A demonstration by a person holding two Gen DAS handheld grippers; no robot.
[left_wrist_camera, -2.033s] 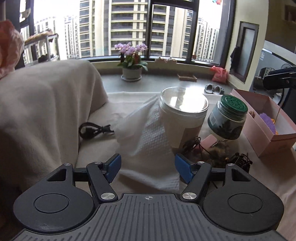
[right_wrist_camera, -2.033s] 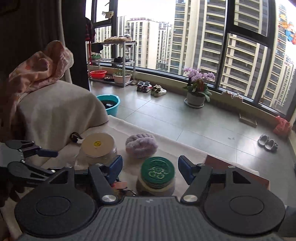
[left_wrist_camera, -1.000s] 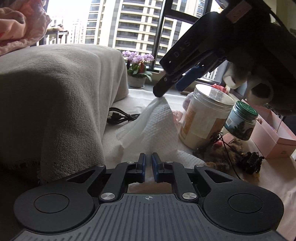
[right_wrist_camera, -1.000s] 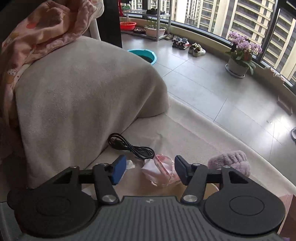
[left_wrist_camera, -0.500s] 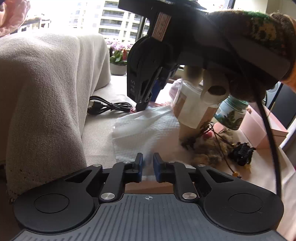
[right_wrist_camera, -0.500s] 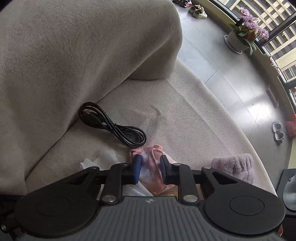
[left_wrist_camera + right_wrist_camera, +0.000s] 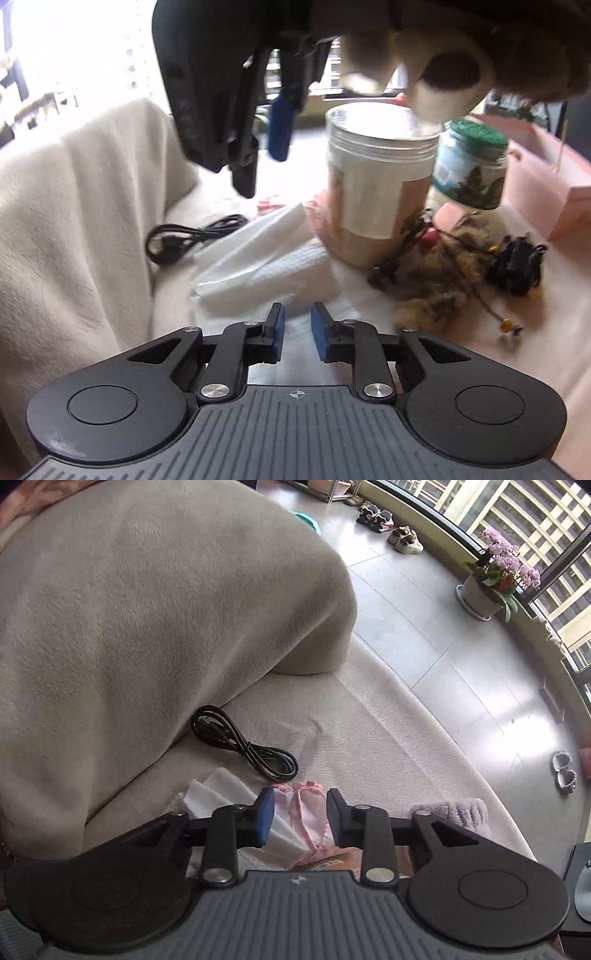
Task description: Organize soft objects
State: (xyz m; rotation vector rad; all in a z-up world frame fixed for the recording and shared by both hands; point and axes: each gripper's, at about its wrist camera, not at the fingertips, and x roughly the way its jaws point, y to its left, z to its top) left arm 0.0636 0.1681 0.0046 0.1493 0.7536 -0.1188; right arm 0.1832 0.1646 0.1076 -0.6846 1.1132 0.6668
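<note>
A white tissue (image 7: 258, 266) lies crumpled on the beige cover, left of a tall white jar (image 7: 376, 184). My left gripper (image 7: 297, 325) is partly open at the tissue's near edge, with nothing between its pads. My right gripper (image 7: 299, 814) is partly open above a pink checked cloth (image 7: 308, 816), beside the tissue (image 7: 221, 790). It also hangs over the scene in the left wrist view (image 7: 258, 158). A fluffy lilac scrunchie (image 7: 456, 812) lies to the right.
A coiled black cable (image 7: 243, 747) lies by the draped cushion (image 7: 147, 627). A green-lidded jar (image 7: 471, 166), a brown furry bundle (image 7: 439, 273), a black hair clip (image 7: 517, 266) and a pink box (image 7: 546, 177) stand to the right.
Both grippers have opened a little. The left one let go of the tissue, which now lies flatter. The right one has lifted slightly above the pink cloth.
</note>
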